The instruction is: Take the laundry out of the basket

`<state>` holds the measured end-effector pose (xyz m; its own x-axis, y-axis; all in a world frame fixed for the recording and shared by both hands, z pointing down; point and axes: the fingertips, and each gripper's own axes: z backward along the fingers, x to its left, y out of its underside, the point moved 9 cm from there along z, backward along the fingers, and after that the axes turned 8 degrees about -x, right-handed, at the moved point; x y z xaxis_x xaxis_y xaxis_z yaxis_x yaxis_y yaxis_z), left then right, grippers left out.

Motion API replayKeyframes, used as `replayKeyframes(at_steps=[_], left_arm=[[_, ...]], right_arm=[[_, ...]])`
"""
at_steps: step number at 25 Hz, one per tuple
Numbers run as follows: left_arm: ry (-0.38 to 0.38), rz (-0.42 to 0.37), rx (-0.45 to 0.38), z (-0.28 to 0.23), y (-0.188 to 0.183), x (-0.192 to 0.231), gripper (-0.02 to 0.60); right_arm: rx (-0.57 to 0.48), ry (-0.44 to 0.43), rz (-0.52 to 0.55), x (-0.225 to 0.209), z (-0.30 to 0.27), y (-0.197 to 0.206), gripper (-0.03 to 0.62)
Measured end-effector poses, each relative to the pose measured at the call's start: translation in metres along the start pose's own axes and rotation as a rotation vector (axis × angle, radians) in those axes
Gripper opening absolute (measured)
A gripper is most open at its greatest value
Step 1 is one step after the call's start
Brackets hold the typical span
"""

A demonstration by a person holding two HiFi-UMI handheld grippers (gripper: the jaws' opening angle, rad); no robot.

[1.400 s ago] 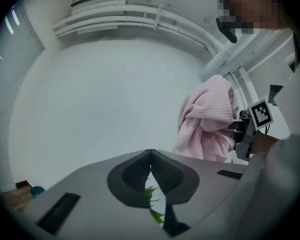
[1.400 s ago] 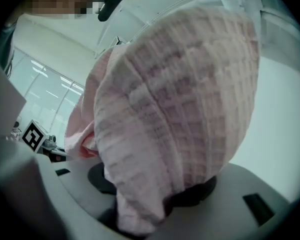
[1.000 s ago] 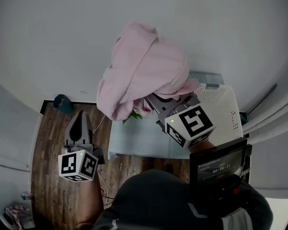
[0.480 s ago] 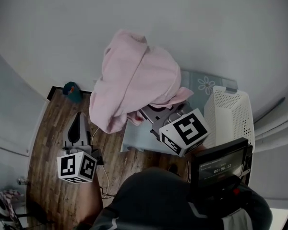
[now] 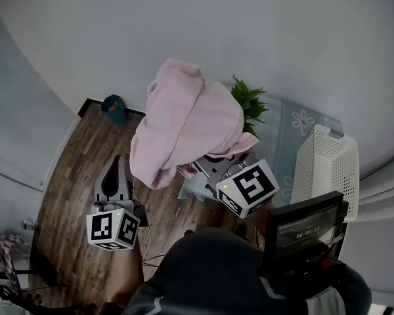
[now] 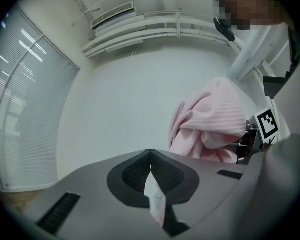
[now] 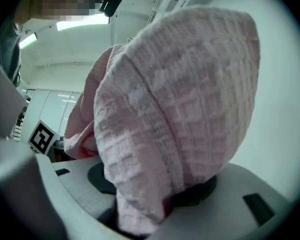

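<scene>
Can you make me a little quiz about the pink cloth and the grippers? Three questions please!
1. Pick one: which gripper's jaws clamp the pink cloth? A) left B) right C) neither
2. True or false: the pink cloth is out of the white basket.
3. Fill in: the jaws of the left gripper are shut and hold ____.
Key: 1 B, the right gripper; 2 true; 3 nothing.

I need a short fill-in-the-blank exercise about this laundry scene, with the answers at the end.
The right hand-held gripper is shut on a ___ cloth.
The laundry basket at the person's right is ___ in colour.
The left hand-held gripper is shut and holds ___.
Missing words: pink; white; nothing.
</scene>
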<state>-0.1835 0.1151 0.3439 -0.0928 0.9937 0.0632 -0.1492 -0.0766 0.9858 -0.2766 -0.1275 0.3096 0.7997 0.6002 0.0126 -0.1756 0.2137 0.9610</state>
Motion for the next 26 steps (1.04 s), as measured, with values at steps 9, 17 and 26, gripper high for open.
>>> replayKeyframes(at_steps=[9,17,26], left_arm=[[0.001,0.018,0.030,0.011,0.008,-0.003,0.009],[0.013,0.019,0.023,0.008,0.009,-0.015,0.009],[0.035,0.012,0.016,0.000,0.003,-0.043,0.009]], right_arm=[[0.044,0.002,-0.018,0.012,0.002,0.016,0.258],[0.045,0.025,-0.020,0.005,0.017,0.016,0.258],[0.041,0.027,-0.011,-0.011,0.037,0.002,0.258]])
